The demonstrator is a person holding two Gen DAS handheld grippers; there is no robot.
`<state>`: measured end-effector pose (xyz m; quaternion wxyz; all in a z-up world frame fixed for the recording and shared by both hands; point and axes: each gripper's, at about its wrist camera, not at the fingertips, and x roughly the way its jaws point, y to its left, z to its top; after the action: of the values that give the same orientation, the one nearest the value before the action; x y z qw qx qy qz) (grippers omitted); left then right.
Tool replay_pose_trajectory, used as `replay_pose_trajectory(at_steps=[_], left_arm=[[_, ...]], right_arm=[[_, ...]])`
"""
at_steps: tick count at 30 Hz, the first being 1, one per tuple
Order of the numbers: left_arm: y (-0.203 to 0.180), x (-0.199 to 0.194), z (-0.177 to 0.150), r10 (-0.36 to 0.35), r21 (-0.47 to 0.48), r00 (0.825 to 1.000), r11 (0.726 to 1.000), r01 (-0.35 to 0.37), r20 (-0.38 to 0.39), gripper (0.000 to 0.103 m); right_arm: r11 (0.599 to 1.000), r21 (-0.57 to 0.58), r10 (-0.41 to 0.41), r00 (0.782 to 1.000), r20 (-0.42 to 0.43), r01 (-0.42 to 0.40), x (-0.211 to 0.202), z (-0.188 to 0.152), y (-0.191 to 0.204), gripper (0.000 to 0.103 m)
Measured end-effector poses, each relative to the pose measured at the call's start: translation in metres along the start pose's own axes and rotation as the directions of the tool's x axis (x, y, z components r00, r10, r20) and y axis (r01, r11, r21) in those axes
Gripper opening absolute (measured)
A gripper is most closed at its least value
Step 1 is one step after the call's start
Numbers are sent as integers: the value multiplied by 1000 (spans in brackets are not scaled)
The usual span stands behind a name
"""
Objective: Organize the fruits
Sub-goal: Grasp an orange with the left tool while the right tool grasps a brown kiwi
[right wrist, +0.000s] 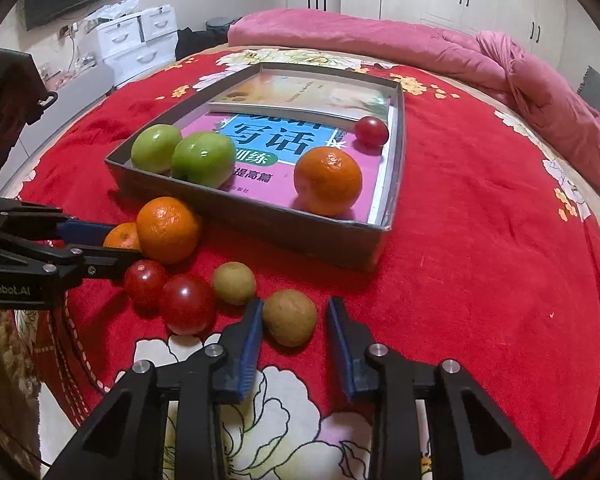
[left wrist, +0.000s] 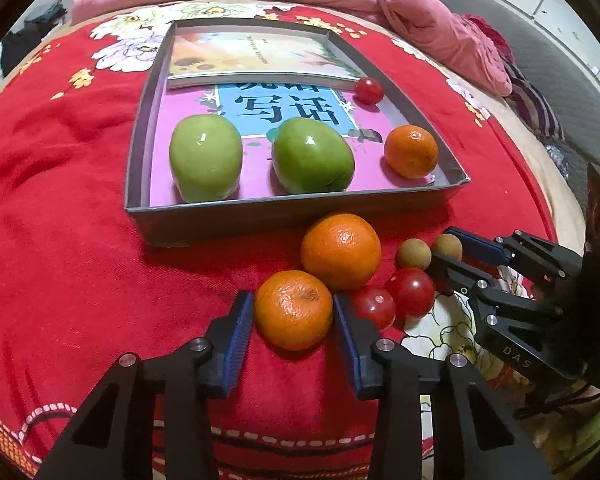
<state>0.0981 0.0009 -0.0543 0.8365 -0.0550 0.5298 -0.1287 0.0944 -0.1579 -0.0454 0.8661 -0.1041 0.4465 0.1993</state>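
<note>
My left gripper is shut on a small mandarin that lies on the red bedspread, with a blue pad against each side. A bigger orange sits just behind it. My right gripper straddles a brown round fruit. Its left pad touches the fruit, a strip of cloth shows at the right pad, so it is open. A second brown fruit and two cherry tomatoes lie to the left. The grey box holds two green apples, a mandarin and a tomato.
Two books line the floor of the box. A pink quilt is bunched along the far side of the bed. White drawers and a wardrobe stand beyond it. Bare red bedspread stretches to the right of the box.
</note>
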Motion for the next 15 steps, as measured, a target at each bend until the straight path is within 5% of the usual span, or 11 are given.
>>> replay_pose_trajectory(at_steps=[15], left_arm=[[2,-7,-1,-19,-10,1000,1000,19,9,39]], right_arm=[[998,39,39,999,37,-40,-10,2,-6,26]])
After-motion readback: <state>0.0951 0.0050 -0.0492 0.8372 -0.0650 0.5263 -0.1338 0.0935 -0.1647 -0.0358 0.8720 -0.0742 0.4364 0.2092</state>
